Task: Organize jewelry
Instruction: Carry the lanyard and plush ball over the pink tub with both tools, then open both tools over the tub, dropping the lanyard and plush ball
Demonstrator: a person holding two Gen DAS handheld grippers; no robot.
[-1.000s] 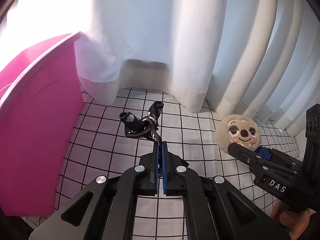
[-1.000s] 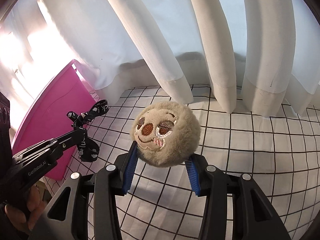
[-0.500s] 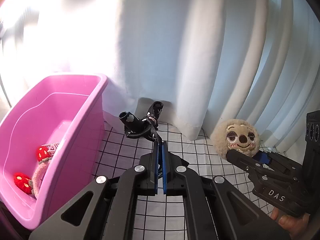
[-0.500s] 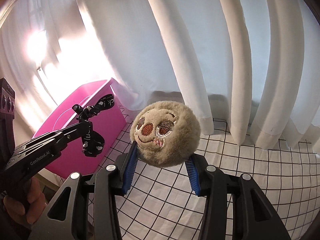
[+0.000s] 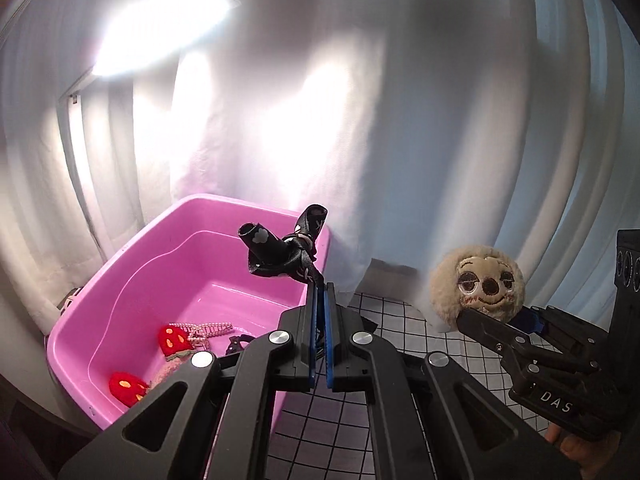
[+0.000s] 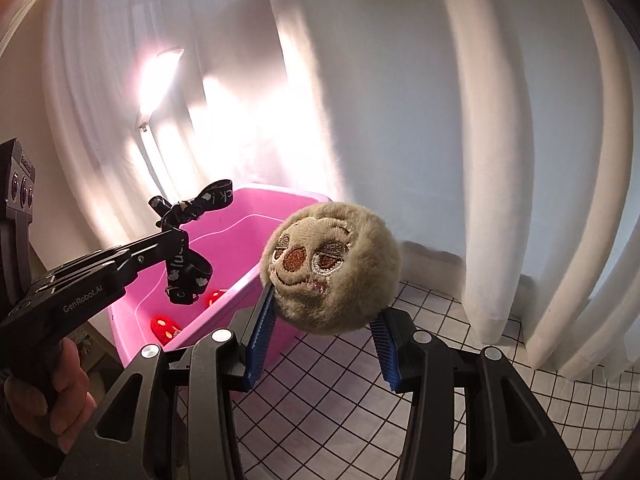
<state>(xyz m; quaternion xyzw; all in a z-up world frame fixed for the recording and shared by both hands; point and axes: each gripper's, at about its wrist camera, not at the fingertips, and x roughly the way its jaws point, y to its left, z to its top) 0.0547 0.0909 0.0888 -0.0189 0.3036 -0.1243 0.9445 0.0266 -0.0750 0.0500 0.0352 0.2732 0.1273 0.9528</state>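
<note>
My left gripper [image 5: 320, 294] is shut on a black printed ribbon bow [image 5: 282, 250] and holds it in the air over the right part of a pink plastic bin [image 5: 120, 304]. The bow also shows in the right wrist view [image 6: 186, 240], hanging above the bin [image 6: 280, 200]. My right gripper [image 6: 324, 320] is shut on a round beige plush sloth face [image 6: 332, 268], held in the air right of the bin. The plush also shows in the left wrist view [image 5: 478, 282].
In the bin lie red strawberry-like pieces [image 5: 174, 340], a pearl hair piece [image 5: 208, 330] and a dark item. White curtains [image 5: 400, 120] hang close behind. A white cloth with a black grid [image 6: 360, 400] covers the surface below.
Both grippers have risen and swung left toward the pink bin. The bow went from just above the cloth to over the bin. The plush rose with the right gripper.
</note>
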